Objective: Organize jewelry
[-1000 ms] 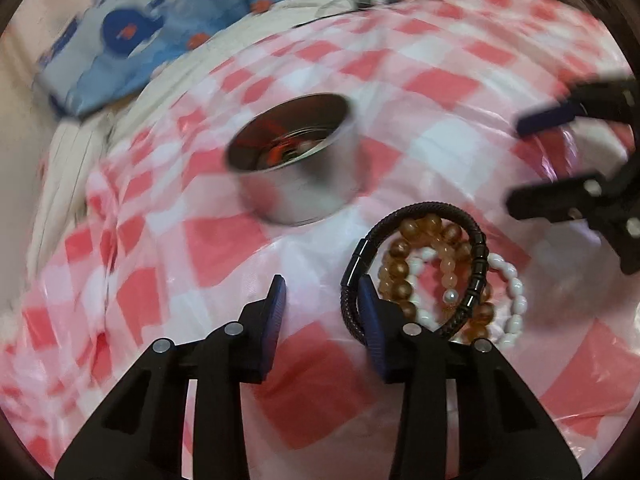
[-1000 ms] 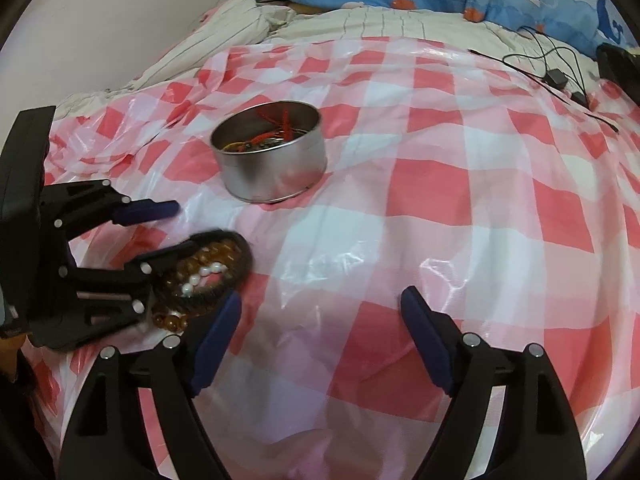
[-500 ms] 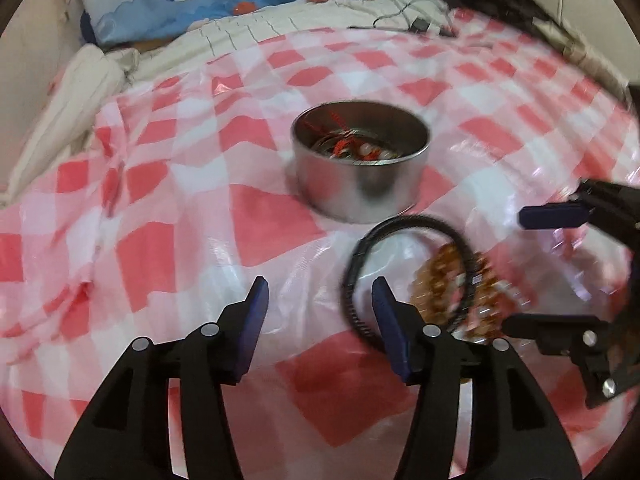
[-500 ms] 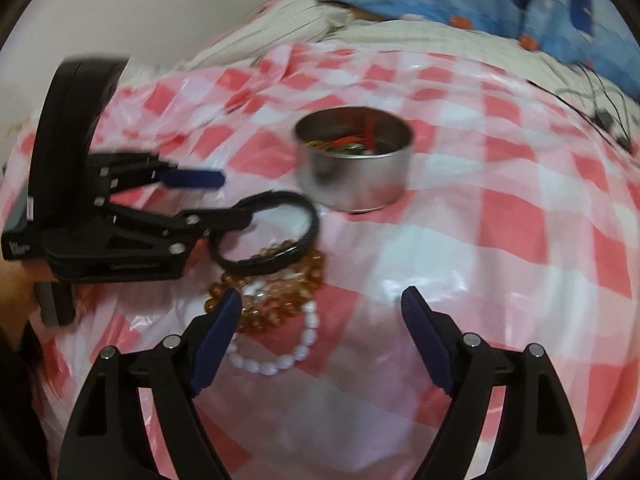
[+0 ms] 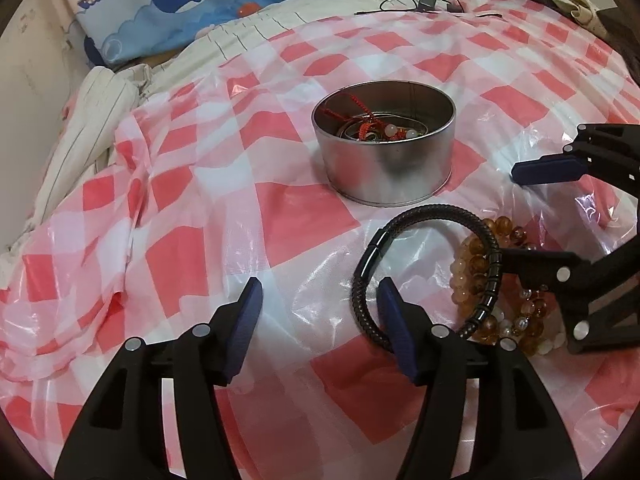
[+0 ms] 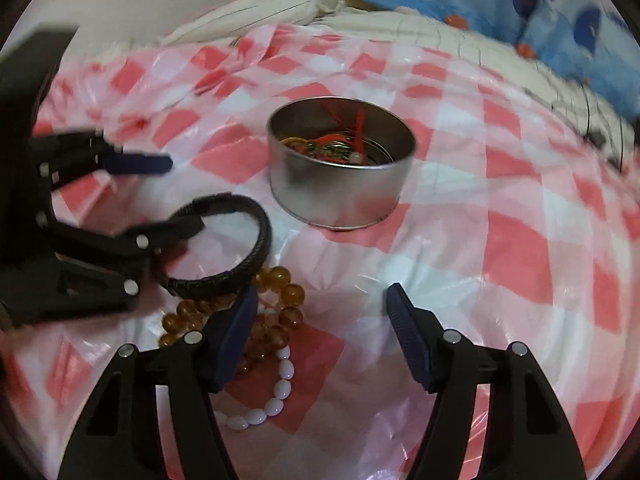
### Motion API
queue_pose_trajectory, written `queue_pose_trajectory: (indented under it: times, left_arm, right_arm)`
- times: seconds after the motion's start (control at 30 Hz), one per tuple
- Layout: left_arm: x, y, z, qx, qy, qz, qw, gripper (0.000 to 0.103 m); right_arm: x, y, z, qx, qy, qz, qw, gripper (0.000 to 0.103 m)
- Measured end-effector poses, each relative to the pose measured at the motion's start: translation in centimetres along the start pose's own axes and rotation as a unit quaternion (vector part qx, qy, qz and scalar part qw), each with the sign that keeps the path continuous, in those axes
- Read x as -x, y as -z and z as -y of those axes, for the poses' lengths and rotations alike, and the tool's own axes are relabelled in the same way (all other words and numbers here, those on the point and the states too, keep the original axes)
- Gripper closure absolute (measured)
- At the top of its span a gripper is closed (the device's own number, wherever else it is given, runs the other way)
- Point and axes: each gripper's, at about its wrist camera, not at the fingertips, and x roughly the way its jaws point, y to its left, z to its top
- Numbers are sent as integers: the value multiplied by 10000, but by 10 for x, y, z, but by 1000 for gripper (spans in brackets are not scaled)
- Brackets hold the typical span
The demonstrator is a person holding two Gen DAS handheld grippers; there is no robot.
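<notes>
A black braided bracelet (image 5: 436,213) (image 6: 262,236) stands tilted on the checked plastic cloth (image 5: 248,216), leaning on amber bead bracelets (image 5: 472,264) (image 6: 288,292) and a white bead bracelet (image 6: 276,396). My left gripper (image 5: 320,312) (image 6: 176,196) is open, its jaws opening; its right finger reaches into the black ring, and nothing lies between the pads. My right gripper (image 6: 322,320) (image 5: 520,216) is open, its jaws closing; its left finger hangs over the amber beads, with bare cloth between the pads. Behind stands a round metal tin (image 5: 384,168) (image 6: 340,192) holding red cord and beads.
A blue whale-print pillow (image 5: 180,8) (image 6: 560,12) and a striped sheet (image 5: 92,128) lie beyond the cloth. A charger with its cable (image 5: 424,0) sits at the far edge. The cloth is crumpled at the left (image 5: 132,184). Flat cloth lies right of the tin.
The left jaws have widened and the black bracelet has risen off the bead pile, tilted on one finger. The right gripper has moved over the beads and its jaws have narrowed.
</notes>
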Motion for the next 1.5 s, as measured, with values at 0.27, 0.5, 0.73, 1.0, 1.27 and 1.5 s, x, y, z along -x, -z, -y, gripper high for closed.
queue_pose_trajectory:
  times: [0.27, 0.5, 0.73, 1.0, 1.27, 1.5]
  left_arm:
    - [1, 2, 6, -75, 2, 1, 10000, 39]
    - [1, 2, 8, -123, 5, 3, 9999, 37]
    - [1, 2, 14, -194, -16, 55, 9998, 34]
    - [1, 1, 17, -238, -91, 78, 9996, 31]
    - [2, -1, 22, -305, -159, 168, 9993, 30]
    - [7, -2, 30, -494, -132, 383, 9980, 30]
  right_arm:
    - [10, 7, 44, -833, -25, -96, 9965, 89]
    - [18, 17, 63, -1237, -504, -161, 9909, 85]
    - [6, 14, 25, -218, 208, -268, 9992, 75]
    - [16, 21, 39, -248, 102, -510, 9983, 78]
    - [11, 22, 33, -178, 157, -424, 9988, 54]
    - [12, 21, 34, -318, 13, -388, 9987, 49]
